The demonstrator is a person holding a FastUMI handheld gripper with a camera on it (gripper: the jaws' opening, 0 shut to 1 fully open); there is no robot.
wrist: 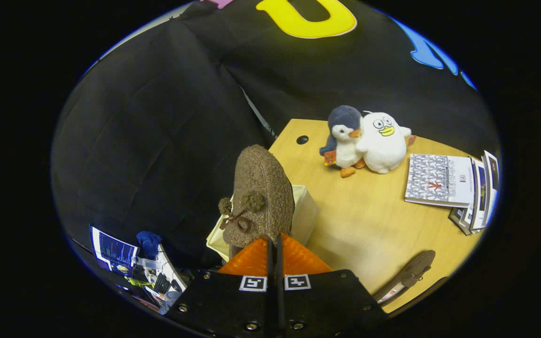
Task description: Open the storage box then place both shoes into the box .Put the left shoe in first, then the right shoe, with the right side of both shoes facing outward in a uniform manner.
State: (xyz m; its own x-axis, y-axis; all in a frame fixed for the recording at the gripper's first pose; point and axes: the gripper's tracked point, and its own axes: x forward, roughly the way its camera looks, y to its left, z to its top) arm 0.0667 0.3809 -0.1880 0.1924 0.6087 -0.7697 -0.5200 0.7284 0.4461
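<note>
Gripper view shows my fingers [274, 244] pinched together on the heel edge of a fuzzy brown shoe [260, 197], hanging toe-up over the pale storage box [307, 213]. It looks light and soft, so the collar rim suits gripping. Box contents are hidden behind it. Beyond the box, another shoe [409, 274] lies on the desk [369, 220].

shoe [262, 197] in the closed gripper [274, 244] is rough, nubbly matt fleece with a cord bow. table [369, 220] smooth pale wood with slight sheen; box [305, 211] smooth cream plastic. two toys [369, 141] soft plush, booklets [439, 180] glossy paper.
</note>
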